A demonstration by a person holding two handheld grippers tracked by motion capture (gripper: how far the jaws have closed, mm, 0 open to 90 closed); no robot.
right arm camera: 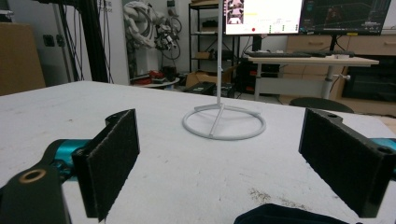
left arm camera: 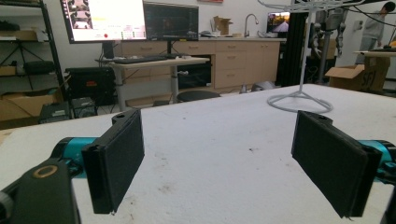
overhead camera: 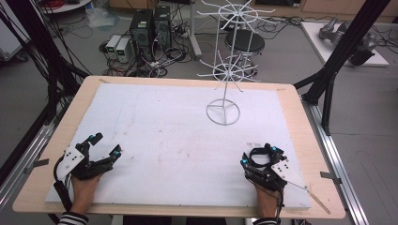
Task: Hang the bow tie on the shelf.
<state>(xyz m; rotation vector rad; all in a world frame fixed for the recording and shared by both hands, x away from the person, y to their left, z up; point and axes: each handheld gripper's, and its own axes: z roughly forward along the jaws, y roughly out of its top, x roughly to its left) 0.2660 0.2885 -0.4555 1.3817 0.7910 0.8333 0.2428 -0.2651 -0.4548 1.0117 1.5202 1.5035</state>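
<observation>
While both hands rest at the near edge in the high view, the left tool [overhead camera: 104, 145] sits at about 8 o'clock on the white mat [overhead camera: 178, 140] that covers the wooden bench [overhead camera: 291, 101], its jaws spread wide apart with nothing between them. The right tool [overhead camera: 258, 157] lies at about 4 o'clock on the mat, its jaws also parted around bare mat. A white wire rack [overhead camera: 224, 75] stands upright at roughly 1 o'clock, well apart from both tools, its ring base on the mat and two tiers of radiating prongs on the stem. Beyond the bench, at 11 o'clock, computer towers [overhead camera: 150, 26] stand on the floor among cables, and a black stool [overhead camera: 244, 43] sits behind the rack.

From the left gripper view, the left tool [left arm camera: 219, 163] shows two black padded jaws set far apart over stained white mat [left arm camera: 219, 135]. The wire rack [left arm camera: 301, 100] stands at about 1 o'clock, farther along the mat. Two monitors [left arm camera: 135, 19] are lit over a desk in the background.

From the right gripper view, the right tool [right arm camera: 219, 163] holds its jaws wide, empty, and the wire rack [right arm camera: 223, 122] stands near 12 o'clock between them, farther off on the mat [right arm camera: 154, 158].
</observation>
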